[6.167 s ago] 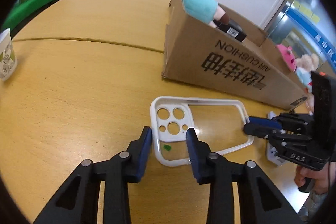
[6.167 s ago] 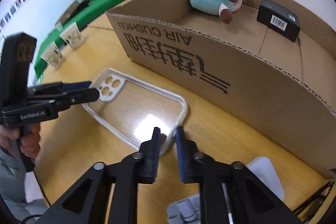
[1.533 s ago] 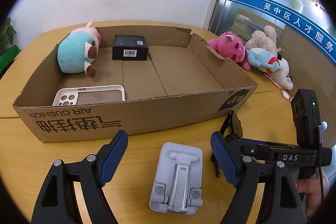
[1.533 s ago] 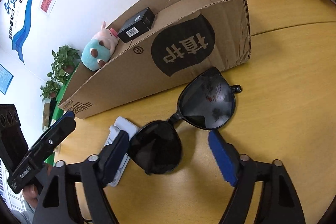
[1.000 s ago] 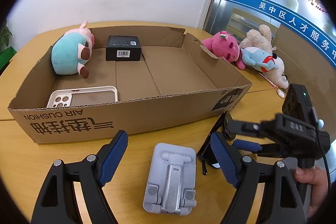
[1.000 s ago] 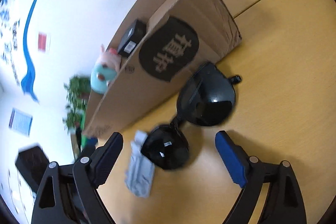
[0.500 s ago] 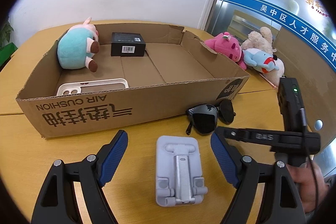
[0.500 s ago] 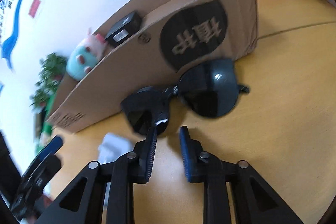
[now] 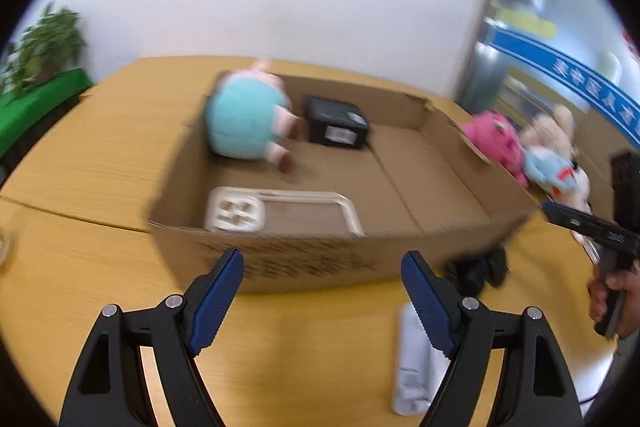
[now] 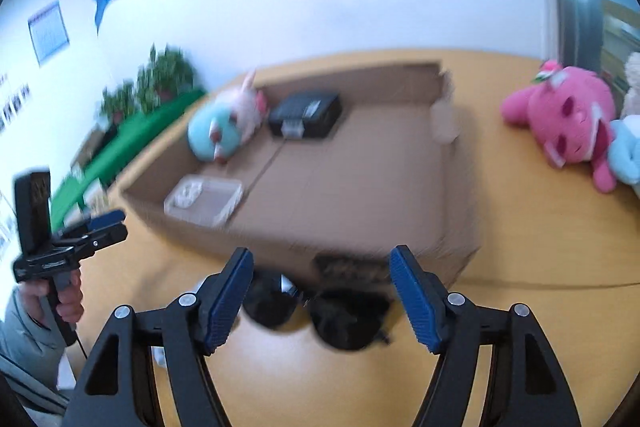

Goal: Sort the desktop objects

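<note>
The cardboard box (image 9: 304, 263) holds a teal plush (image 9: 244, 123), a black box (image 9: 336, 127) and a white phone case (image 9: 276, 211). Black sunglasses (image 10: 320, 311) lie on the table in front of the box, between and just beyond my right gripper's (image 10: 322, 297) wide-open jaws; they also show in the left wrist view (image 9: 476, 271). My left gripper (image 9: 322, 295) is open and empty, facing the box's front wall. A grey phone stand (image 9: 416, 359) lies on the table under its right finger. Both views are blurred.
Pink (image 10: 568, 119), beige and light-blue plush toys (image 9: 556, 171) lie on the wooden table right of the box. Potted plants (image 10: 160, 75) on a green surface stand at the far left. A paper cup edge shows at the left (image 9: 4, 243).
My right gripper has opened wide and risen over the sunglasses, which lie on the table. My left gripper has swung left and nearer the box, so the phone stand now sits to its right.
</note>
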The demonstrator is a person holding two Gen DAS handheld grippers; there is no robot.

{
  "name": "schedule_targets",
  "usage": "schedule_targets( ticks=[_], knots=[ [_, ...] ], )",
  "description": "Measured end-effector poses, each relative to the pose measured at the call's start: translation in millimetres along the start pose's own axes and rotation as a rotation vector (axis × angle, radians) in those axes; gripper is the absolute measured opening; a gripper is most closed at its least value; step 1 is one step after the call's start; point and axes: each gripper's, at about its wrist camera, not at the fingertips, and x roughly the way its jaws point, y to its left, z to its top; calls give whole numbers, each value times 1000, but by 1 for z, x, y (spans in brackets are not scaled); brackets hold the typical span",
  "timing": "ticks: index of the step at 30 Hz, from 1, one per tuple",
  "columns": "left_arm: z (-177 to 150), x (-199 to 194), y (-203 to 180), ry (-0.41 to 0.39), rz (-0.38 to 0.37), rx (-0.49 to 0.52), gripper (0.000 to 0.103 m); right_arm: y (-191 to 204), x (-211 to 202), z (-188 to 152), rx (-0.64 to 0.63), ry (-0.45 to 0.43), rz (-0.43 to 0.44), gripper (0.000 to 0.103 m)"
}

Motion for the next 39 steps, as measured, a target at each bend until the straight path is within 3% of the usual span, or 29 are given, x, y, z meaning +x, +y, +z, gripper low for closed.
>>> schedule_targets(
  ticks=[2, 7, 15, 17, 22, 30, 35, 39],
  knots=[
    [8, -4, 23, -28, 56, -62, 81, -13, -3, 4, 11, -28, -11, 87],
    [17, 11, 63, -16, 144, -148, 81, -40, 15, 5, 96, -19, 99, 88],
    [17, 40, 72, 51, 99, -165, 80, -19, 11, -6, 34, 9, 160, 94],
    [19, 43, 70, 47, 129, -148, 80, -14, 7, -9, 18, 15, 149, 94],
    [21, 43, 71, 58, 120, -136, 80, -17, -8, -21, 24, 4, 109, 93],
    [18, 12, 48, -22, 176, -56, 80, -14, 34, -53, -48, 217, 173, 93],
    [5, -2, 28, -18, 123, -16, 80, -18, 64, -62, 4, 261, 204, 93],
    [-7, -6, 14, 9, 64, 11, 80, 15, 63, -79, -70, 331, 291, 93]
  ],
)
